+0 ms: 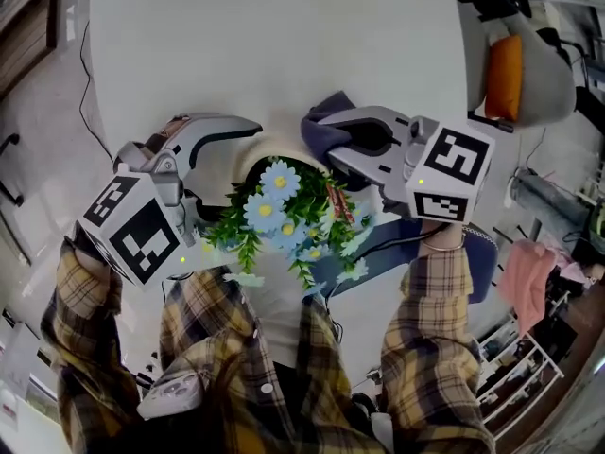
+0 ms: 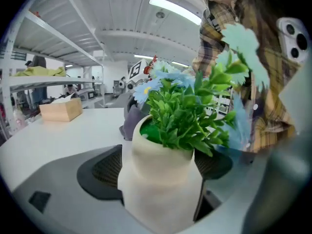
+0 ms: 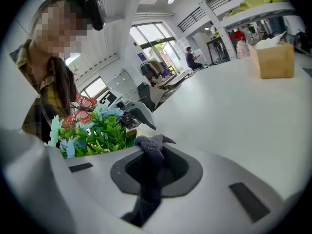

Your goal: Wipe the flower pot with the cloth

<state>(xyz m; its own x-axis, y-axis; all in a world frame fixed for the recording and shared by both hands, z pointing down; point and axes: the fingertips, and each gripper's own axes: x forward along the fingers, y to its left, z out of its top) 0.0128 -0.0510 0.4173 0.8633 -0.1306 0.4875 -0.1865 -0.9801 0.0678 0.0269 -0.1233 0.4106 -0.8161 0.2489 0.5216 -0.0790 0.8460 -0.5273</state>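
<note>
Flower pot (image 2: 161,194): cream, upright, at the near edge of the counter (image 1: 284,36), under blue flowers (image 1: 279,211).
Left claw (image 2: 157,167): closed on the pot's sides.
Right claw (image 3: 156,172): pinching the dark cloth (image 3: 148,147), just beside the rim.
Progress: probably wiping; contact unclear.
Views: flowers hide the pot wall in the head view; the left gripper view shows it.

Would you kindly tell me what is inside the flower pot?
The flower pot holds green foliage, blue flowers and a red butterfly; the leaves hide what lies beneath them.
</note>
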